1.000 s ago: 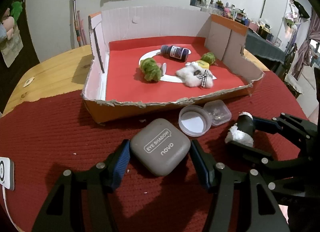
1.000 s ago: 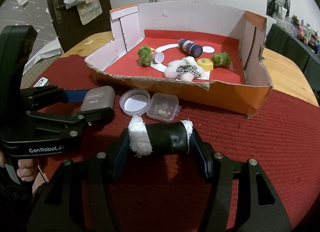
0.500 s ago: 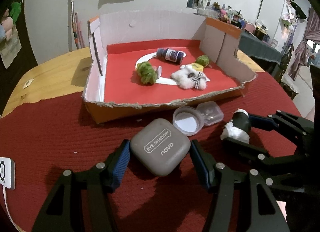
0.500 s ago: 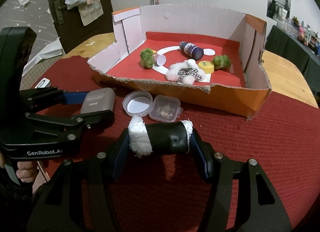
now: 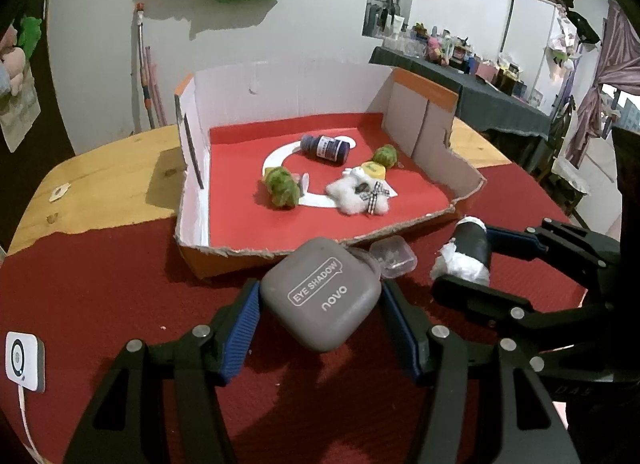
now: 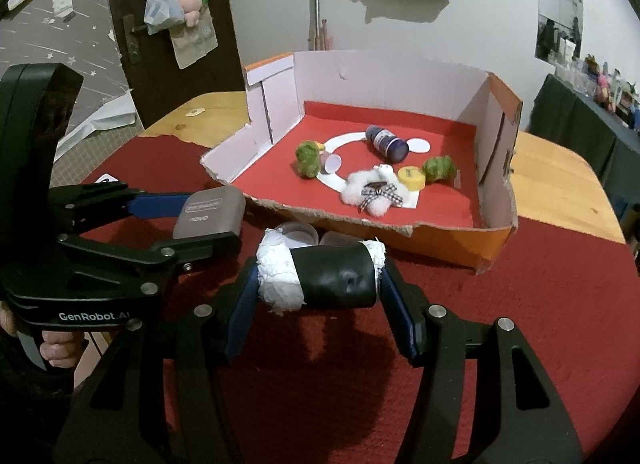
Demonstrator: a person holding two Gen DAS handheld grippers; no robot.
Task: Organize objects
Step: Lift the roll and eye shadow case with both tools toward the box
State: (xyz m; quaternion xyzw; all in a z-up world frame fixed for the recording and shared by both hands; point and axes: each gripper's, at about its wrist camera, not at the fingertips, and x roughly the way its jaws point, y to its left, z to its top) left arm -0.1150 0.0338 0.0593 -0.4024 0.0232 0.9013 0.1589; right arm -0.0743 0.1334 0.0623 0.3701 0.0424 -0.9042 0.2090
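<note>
Grey plastic fills the left gripper point(image 5: 320, 306): its blue pads are clamped on the two sides of a rounded eye shadow case point(image 5: 320, 294), lid up with the lettering readable, and the case hangs clear above the red cloth point(image 5: 100, 284) that covers the near part of the wooden table point(image 5: 108, 179). Just to its right, the right gripper point(image 6: 318, 280) is clamped end to end on a black roll point(image 6: 334, 282) with white wrapping bunched at both ends, held crosswise and likewise off the cloth. A hand point(image 6: 56, 350) shows on the left gripper's handle at the left edge of the right wrist view.

Between the two held things and the near wall of the cardboard box point(image 5: 224, 260) lies a small clear container point(image 5: 394, 258) with its round lid hinged open; it rests on the cloth close against that torn near wall, partly hidden behind the case. The box stands toward the far side of the table, open at the top, with a red floor and white inner walls. On that floor a dark bottle point(image 5: 326, 147) lies on its side toward the back, a green pompom point(image 5: 282, 191) sits left of centre, a second green pompom point(image 5: 386, 155) lies near the right wall, a yellow cap point(image 5: 374, 169) sits just in front of it, and a white fluffy toy point(image 5: 358, 195) with a checked bow lies near the front edge. A white square device point(image 5: 24, 360) with a cable lies on the cloth at the near left edge of the table
</note>
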